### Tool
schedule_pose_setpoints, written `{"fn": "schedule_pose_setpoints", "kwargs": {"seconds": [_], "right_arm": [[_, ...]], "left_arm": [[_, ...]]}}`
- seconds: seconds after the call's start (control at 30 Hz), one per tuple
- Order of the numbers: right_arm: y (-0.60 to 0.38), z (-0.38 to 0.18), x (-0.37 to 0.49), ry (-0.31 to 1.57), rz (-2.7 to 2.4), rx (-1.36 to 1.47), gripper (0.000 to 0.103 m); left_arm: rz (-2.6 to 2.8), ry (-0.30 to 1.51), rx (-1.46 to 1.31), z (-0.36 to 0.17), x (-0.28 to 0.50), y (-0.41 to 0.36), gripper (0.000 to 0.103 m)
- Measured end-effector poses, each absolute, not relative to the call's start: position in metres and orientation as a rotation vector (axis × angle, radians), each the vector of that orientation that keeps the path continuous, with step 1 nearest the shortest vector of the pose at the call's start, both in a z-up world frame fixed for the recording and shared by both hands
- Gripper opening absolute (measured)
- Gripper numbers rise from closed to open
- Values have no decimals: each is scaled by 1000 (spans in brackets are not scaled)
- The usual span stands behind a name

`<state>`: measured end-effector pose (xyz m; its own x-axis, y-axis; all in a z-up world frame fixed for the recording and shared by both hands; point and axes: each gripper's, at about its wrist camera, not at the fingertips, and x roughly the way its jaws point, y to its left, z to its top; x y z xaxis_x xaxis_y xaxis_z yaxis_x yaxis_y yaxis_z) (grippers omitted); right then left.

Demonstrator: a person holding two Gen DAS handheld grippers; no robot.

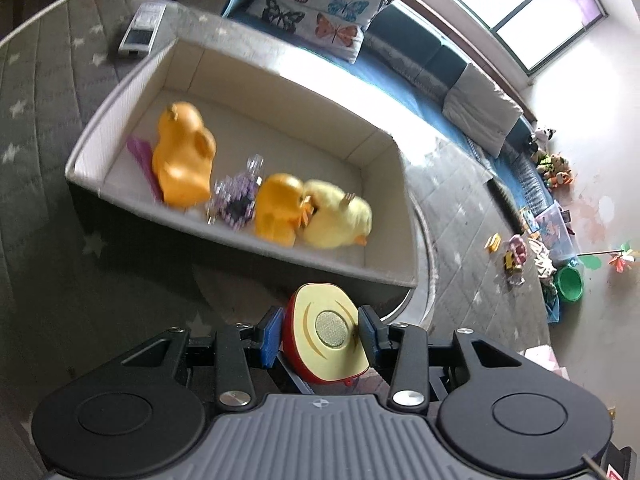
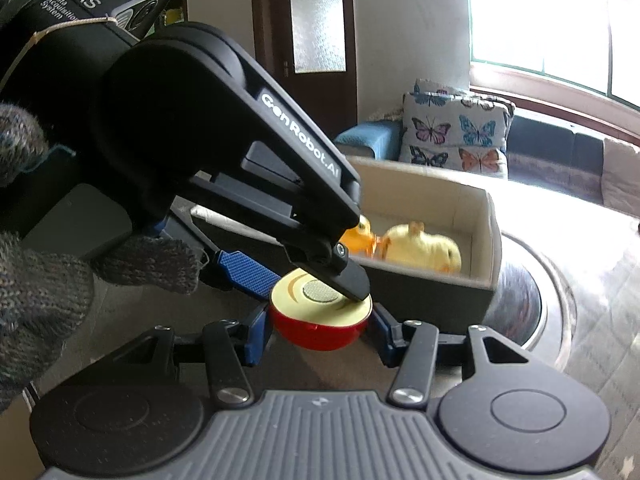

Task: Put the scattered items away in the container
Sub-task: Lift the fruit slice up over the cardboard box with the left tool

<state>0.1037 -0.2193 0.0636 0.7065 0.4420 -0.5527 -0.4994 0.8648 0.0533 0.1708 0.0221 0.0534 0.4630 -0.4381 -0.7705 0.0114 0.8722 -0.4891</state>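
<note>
**Q:** Where's the item, who's got it?

**A:** Half-apple toy (image 1: 324,340), outside the box (image 1: 280,92), just short of its near wall. My left hand-held gripper (image 1: 320,330) and right hand-held gripper (image 2: 320,326) both pinch it. I'd guess a two-sided hold so it can't slip.

**Q:** Pose?

**A:** Left angles steeply down from above. Right sits lower and flatter, facing the box. Ducks (image 1: 184,156) already inside.

Two orange ducks (image 1: 182,156), one yellow chick (image 1: 338,220)

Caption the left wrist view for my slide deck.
Red-and-cream toy apple half between left gripper jaws, before the white box of yellow ducks.
</note>
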Motion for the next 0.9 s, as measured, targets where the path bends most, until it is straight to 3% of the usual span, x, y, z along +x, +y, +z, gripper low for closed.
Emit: {"fn": "schedule_pose_setpoints", "kwargs": {"seconds": [0.37,0.9], "right_arm": [[-223,83,140,520,490,-101,53],[-242,59,185,582,444,-36,53]], "left_arm": [[-310,1009,-416,79,209,8,43],[-317,1064,-382,48,250,-16,43]]}}
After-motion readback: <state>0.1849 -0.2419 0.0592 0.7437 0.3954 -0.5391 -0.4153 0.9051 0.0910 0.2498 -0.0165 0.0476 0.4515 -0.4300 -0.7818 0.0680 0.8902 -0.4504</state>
